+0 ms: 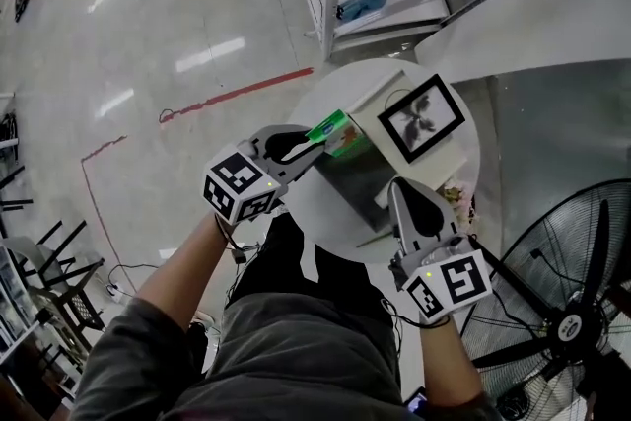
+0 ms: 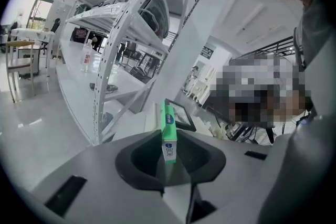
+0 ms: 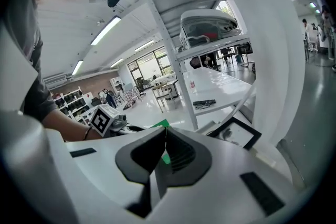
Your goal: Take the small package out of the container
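pinching is the part you have covered: your left tongs are clamped on the small green package, which stands upright and edge-on between the two pads in the left gripper view. from the head view the package sits just left of centre of the frame, at the upper-left corner of the grey container on the round white worktop. it looks raised to about rim level there, but i cannot tell whether its lower end is clear of the wall or dips inside.

your right tongs are pressed together with nothing between them. the green you see past their tips in the right gripper view is the package in the other tongs, not something they hold. in the head view they hover at the lower-right edge of the container, near it, and i cannot tell if they touch it.

so by my reading the grasp is made and the lift is either just under way or about to be. what is left is to bring the package up and away from the container, then set it on a bare part of the worktop. the black picture frame takes up the upper-right part of the worktop, so the free space lies toward the lower left.
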`<act>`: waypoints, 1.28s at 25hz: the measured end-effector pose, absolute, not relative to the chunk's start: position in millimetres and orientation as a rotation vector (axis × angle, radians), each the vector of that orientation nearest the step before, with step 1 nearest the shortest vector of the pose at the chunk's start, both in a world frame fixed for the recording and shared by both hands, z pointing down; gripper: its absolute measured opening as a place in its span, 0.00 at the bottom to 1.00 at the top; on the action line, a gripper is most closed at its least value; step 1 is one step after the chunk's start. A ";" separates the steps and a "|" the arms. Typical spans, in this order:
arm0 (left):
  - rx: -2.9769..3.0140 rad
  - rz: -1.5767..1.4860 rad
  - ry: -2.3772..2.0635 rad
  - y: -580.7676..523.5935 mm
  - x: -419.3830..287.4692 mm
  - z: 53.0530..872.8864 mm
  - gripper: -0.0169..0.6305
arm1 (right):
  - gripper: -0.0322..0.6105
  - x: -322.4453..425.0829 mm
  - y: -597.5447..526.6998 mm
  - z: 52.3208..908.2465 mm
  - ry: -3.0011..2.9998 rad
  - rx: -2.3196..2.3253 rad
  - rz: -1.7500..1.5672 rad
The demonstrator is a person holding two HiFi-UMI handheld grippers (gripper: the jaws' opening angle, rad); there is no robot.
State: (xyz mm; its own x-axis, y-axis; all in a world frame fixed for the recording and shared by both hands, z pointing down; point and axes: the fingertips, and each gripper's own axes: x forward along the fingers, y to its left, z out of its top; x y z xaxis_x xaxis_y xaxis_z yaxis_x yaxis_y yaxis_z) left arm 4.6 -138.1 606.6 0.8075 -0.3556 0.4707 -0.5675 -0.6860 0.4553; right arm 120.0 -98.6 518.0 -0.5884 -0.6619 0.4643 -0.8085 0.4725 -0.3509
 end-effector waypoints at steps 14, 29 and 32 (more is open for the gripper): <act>2.530 0.361 -0.802 -145.7 -11.1 496.9 0.18 | 0.09 118.0 -107.6 460.1 -2.533 1.348 0.675; 2.680 0.213 -0.878 -151.7 -21.7 390.5 0.18 | 0.09 103.1 -125.4 383.4 -2.623 1.389 0.480; 2.709 0.187 -0.885 -150.0 -24.2 371.7 0.18 | 0.08 98.5 -125.6 367.8 -2.643 1.396 0.442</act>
State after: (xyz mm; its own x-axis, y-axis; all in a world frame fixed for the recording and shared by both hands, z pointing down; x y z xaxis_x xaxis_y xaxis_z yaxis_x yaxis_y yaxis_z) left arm -24.2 -150.0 371.7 0.8032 -0.5577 0.2093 -0.5947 -0.7711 0.2275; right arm 98.5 -125.6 367.8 -0.5673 -0.7878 0.2398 -0.8230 0.5319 -0.1996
